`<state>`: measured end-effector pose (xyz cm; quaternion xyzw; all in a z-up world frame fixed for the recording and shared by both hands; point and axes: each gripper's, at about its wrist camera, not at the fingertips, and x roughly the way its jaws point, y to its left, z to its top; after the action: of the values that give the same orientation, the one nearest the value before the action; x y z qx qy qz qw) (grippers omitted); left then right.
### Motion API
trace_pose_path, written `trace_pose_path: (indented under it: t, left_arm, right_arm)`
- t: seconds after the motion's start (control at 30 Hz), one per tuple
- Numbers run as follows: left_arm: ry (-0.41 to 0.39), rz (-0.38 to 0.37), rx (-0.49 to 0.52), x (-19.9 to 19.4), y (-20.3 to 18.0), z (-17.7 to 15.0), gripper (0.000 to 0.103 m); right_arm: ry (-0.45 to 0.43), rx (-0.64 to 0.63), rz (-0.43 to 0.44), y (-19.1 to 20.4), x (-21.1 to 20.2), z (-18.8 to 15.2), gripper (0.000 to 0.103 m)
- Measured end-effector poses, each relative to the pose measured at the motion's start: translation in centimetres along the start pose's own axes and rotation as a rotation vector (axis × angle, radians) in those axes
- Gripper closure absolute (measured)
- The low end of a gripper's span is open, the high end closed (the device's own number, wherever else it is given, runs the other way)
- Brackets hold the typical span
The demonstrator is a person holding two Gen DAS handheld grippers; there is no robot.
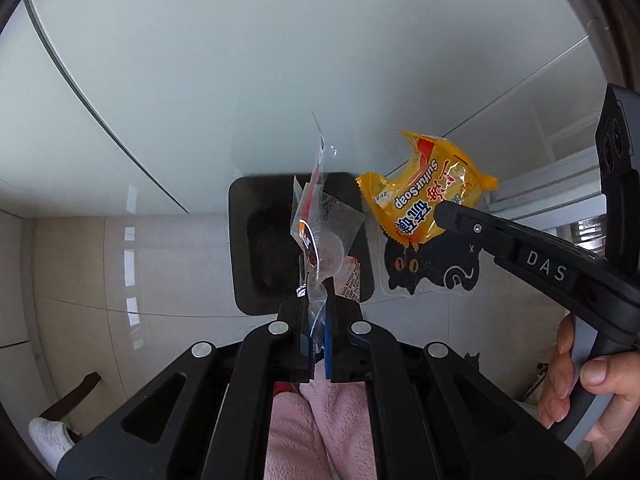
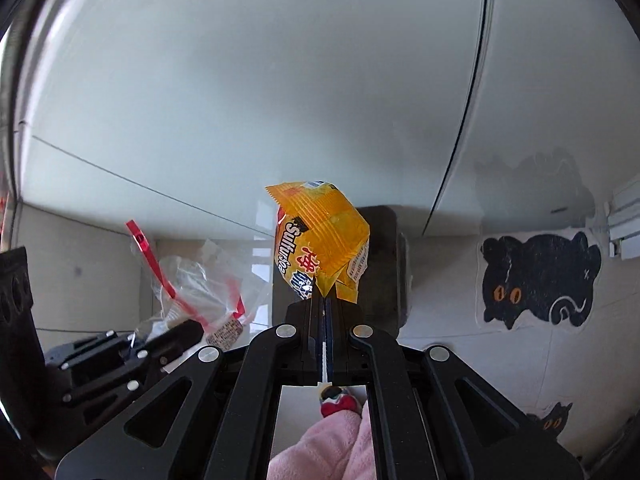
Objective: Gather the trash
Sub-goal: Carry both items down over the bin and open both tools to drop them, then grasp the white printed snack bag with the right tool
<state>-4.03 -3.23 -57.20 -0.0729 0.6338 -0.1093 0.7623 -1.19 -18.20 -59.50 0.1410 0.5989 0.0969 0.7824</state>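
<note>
Both tongs are loaded and hanging over the floor. The left gripper [image 1: 319, 300], low in the centre of its own view, has its jaws pinched on a crumpled clear plastic wrapper with red and white print [image 1: 320, 236], which stands up in front of the dark square bin [image 1: 244, 240] at mid-frame. The right gripper [image 2: 326, 300] is clamped on a corner of the yellow sulfur soap packet [image 2: 320, 236]; in the left view that packet [image 1: 424, 196] sits right of centre, beside the bin's mouth rather than over it, above a black cat-shaped floor mat [image 1: 432, 268].

To my eye the step is the drop. The left wrapper looks roughly lined up already, so I'd bring it down close to the opening before letting go, since thin film drifts. The soap packet should come leftward until the bin lies fully behind it. Release one at a time, keeping the two tongs well apart so they don't knock.
</note>
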Motion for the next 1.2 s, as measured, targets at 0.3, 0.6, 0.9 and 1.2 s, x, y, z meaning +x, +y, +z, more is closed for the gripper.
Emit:
trace_pose_path:
  t: [0.3,0.6,0.9,1.2]
  left_arm:
    - [0.044,-0.020,-0.067,6.4,2.2,-0.7,0.078]
    - [0.025,-0.009,-0.049,4.5,2.1,0.3,0.069]
    - [-0.133,-0.022,-0.049,-7.8,0.7,1.4,0.013]
    - [-0.329,-0.044,-0.038,-20.5,-0.9,5.6,0.009]
  right_arm:
    - [0.036,0.086,0.026,-1.3,5.5,0.2,0.096]
    - [-0.001,0.114,0.053,-0.5,3.6,1.7,0.041]
    - [-0.198,0.030,0.004,1.6,-11.3,2.1,0.003]
    - [-0.462,-0.129,-0.015,4.1,-26.2,4.7,0.003]
